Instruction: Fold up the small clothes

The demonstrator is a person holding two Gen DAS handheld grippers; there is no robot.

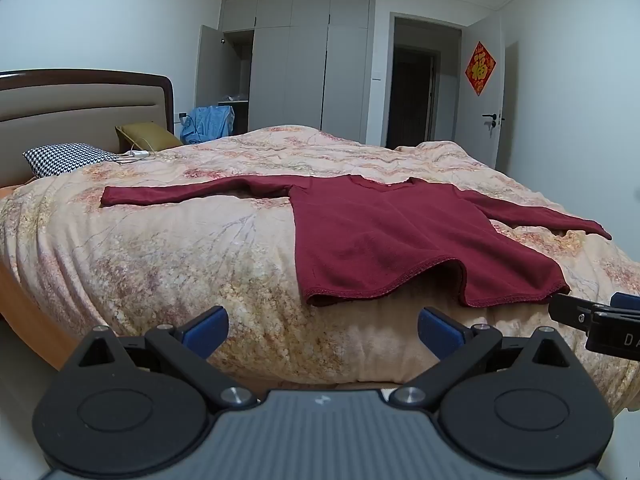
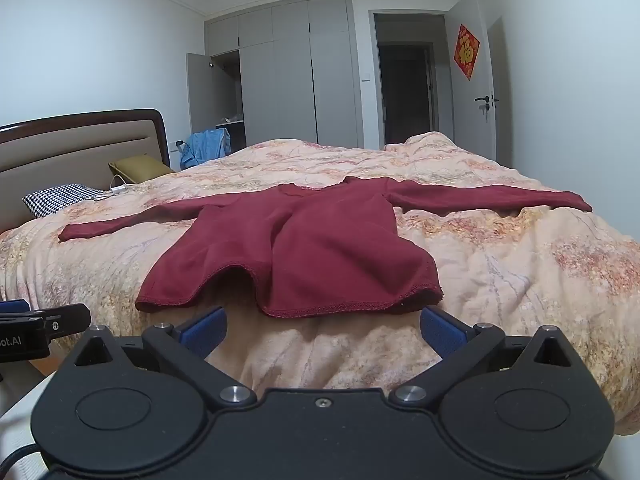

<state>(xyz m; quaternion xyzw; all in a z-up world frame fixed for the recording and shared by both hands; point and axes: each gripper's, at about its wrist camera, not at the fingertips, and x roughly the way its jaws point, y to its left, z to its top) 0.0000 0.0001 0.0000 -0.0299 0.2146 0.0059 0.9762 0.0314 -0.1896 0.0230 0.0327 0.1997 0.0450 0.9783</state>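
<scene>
A dark red long-sleeved top (image 1: 384,232) (image 2: 312,240) lies spread flat on the bed, both sleeves stretched out sideways, its hem toward me with a raised ripple in the middle. My left gripper (image 1: 322,330) hovers just short of the hem's left part, open wide, nothing between its blue pads. My right gripper (image 2: 322,330) is likewise open and empty, just in front of the hem's right half. Each gripper shows at the edge of the other's view: the right one (image 1: 596,320), the left one (image 2: 40,320).
The bed carries a floral peach quilt (image 1: 180,248) (image 2: 500,264). At its head on the left lie a houndstooth pillow (image 1: 68,158), an olive cushion (image 1: 148,136) and a white cable. Behind stand a grey wardrobe (image 1: 304,64) with one door open, blue cloth (image 1: 208,122) and a dark doorway (image 1: 416,80).
</scene>
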